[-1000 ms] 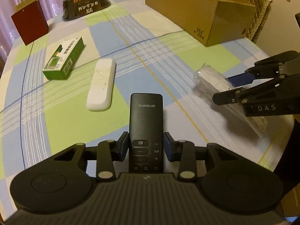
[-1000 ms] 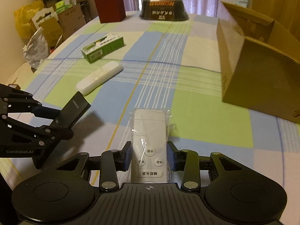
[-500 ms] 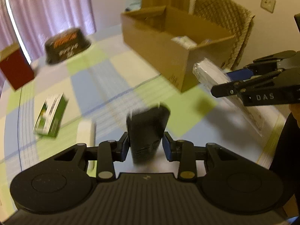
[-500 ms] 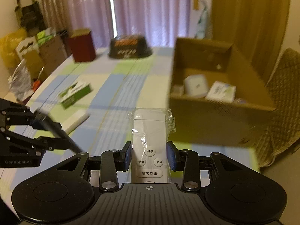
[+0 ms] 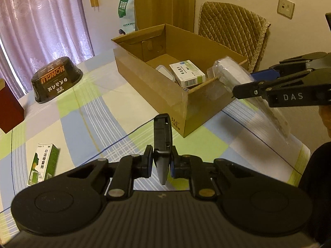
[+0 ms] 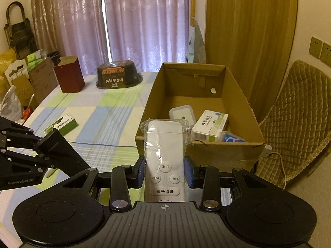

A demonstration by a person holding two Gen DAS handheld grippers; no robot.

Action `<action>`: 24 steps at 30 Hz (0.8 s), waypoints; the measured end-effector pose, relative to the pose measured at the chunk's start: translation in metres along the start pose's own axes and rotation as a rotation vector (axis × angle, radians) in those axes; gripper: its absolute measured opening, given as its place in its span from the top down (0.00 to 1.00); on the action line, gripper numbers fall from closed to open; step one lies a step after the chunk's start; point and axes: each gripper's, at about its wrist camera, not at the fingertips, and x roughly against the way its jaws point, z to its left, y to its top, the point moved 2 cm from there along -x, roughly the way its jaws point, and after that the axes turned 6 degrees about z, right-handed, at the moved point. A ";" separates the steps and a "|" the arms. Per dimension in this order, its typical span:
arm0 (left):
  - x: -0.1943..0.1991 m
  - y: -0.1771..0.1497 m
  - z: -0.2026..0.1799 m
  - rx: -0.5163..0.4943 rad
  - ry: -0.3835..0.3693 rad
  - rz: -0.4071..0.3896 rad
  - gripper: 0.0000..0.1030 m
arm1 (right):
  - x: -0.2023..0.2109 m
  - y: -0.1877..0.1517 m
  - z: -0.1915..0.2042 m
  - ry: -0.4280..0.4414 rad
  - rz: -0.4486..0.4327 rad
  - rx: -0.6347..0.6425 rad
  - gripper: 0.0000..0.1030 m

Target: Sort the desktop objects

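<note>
Black remote [image 5: 162, 142] sits edge-on, clamped in left hand-held gripper [image 5: 161, 162]; may twist out short of cardboard box [image 5: 153, 78]. Right hand-held gripper [image 6: 164, 171] pinches bagged white remote [image 6: 164, 144] w/ slippery film, near box front wall.

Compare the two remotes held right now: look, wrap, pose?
The black remote is dark and bare; the white remote is pale and sealed in clear plastic. The black one sits edge-on and tilted in the left tool, over the tablecloth; the white one lies flat, buttons up, in the right tool, tip at the cardboard box rim. Both are clamped and lifted.
</note>
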 end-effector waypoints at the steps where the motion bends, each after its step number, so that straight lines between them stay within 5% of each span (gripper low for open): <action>1: 0.001 0.002 0.000 -0.002 0.000 -0.002 0.88 | 0.001 0.001 -0.001 0.001 -0.002 -0.002 0.64; 10: 0.015 0.033 -0.002 -0.040 0.001 -0.049 0.88 | 0.009 0.016 -0.012 -0.005 -0.038 -0.013 0.64; 24: 0.031 0.127 -0.021 -0.132 -0.010 -0.190 0.88 | 0.017 0.069 -0.053 -0.054 -0.113 -0.002 0.64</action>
